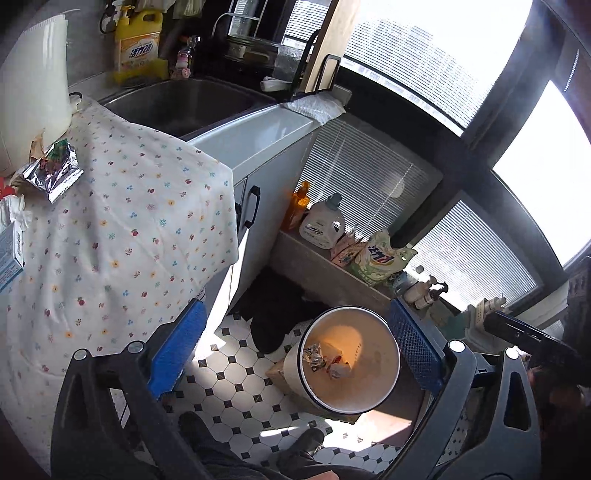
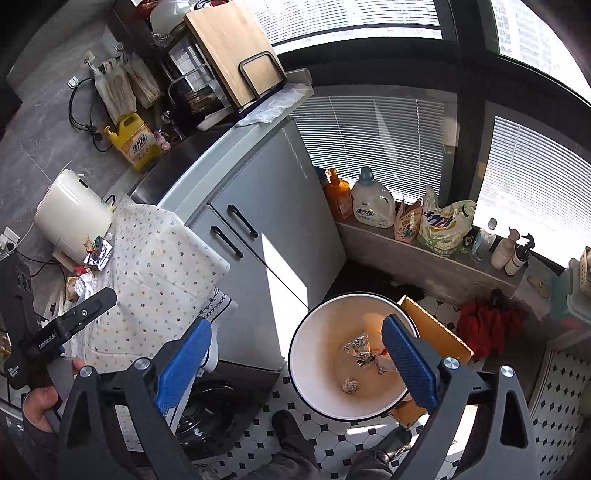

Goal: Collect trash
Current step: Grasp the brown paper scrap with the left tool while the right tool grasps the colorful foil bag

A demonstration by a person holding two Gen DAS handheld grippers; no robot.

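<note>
Several scraps left by kettle [image 2: 74, 218]: foil wrapper [image 1: 53, 168], light, crinkly, slippery. Best pinched at flat edge. Left gripper [image 1: 295, 347], right gripper [image 2: 295, 365] both spread, empty, above bin [image 2: 314, 402].

Sunlight pours through tall dark-framed windows [image 2: 424, 22] with lowered slatted blinds [image 2: 373, 129] onto a white floor [image 2: 332, 435] of octagonal tiles with black insets. Grey cabinets [image 2: 258, 206] with black handles stand beside a steel sink [image 1: 184, 103], backed by a grey wall [image 2: 40, 122].
</note>
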